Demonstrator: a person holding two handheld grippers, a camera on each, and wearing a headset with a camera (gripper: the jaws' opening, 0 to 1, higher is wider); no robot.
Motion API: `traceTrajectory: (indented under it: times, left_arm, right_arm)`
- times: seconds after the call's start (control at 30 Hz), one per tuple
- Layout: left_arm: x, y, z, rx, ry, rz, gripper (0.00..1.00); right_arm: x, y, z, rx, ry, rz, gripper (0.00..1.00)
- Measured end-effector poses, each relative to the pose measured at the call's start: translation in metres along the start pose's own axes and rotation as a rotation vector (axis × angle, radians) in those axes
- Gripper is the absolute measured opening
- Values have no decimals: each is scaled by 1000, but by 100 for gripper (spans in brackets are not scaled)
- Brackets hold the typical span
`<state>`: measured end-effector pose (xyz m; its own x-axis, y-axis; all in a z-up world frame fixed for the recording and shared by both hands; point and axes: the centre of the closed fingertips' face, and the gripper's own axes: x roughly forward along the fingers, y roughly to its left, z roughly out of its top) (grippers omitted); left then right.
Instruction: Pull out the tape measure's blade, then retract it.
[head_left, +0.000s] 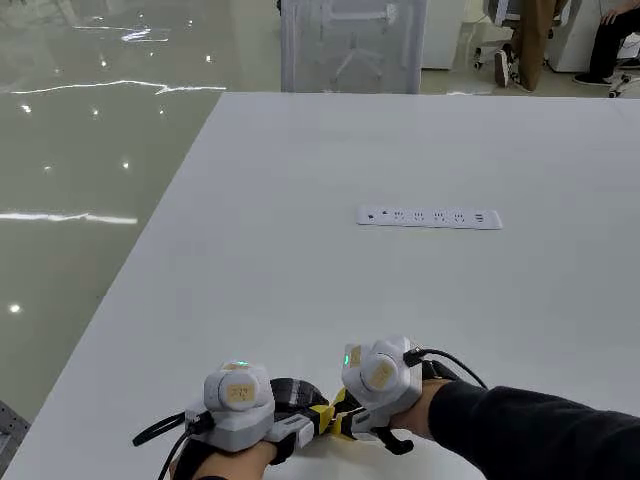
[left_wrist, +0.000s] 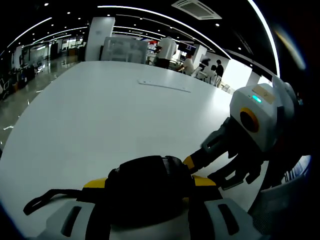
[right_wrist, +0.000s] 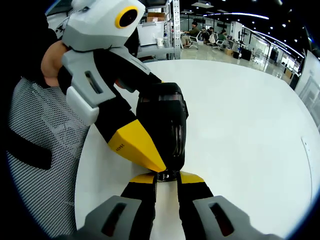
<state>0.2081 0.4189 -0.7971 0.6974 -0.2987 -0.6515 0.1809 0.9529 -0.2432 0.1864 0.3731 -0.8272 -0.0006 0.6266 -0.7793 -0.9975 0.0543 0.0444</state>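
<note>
Where the two grippers meet at the near edge of the white worktop (head_left: 300, 250), one black tape measure (right_wrist: 162, 125) rests on the surface between them. The left gripper (left_wrist: 150, 181) has its two yellow-tipped fingers (right_wrist: 135, 145) clamped on either side of the case, which bulges up between them in the left gripper view. One black strap (left_wrist: 45, 200) loops out beside the case onto the worktop. The right gripper (right_wrist: 167, 178) faces the left one head-on. Its two fingers (right_wrist: 192, 178) are drawn nearly together and pinch one small dark blade tip (right_wrist: 167, 174), which sits right at the case's lower edge. Farther back on the worktop, well apart from the grippers, lies one white power strip (head_left: 430, 217).
</note>
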Motion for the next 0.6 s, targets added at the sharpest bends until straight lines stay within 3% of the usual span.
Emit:
traceTrajectory:
  times: [0.27, 0.37, 0.4, 0.5, 0.53, 0.57, 0.6]
  left_arm:
    - [0, 0, 0, 7, -10, -3, 60]
    - [-1, -1, 0, 15, -24, -8, 61]
    - [-1, -1, 0, 20, -26, -10, 61]
    - [-3, 1, 2, 40, -27, -4, 62]
    - [-5, 10, 11, 97, -73, 49, 66]
    - [-6, 16, 23, 111, -135, 80, 78]
    - [-6, 15, 32, 61, -177, 63, 90]
  right_arm:
    - [0, 2, -1, 25, -26, -48, 13]
    - [-2, 3, -1, -6, -55, -86, 14]
    - [-3, 1, -2, 20, -59, -104, 17]
    - [-11, 2, -7, 3, -58, -134, 26]
    - [-14, 2, -9, 5, -58, -134, 26]
    - [-18, 3, -10, 8, -62, -136, 27]
    - [-25, 1, -11, 23, -81, -149, 27]
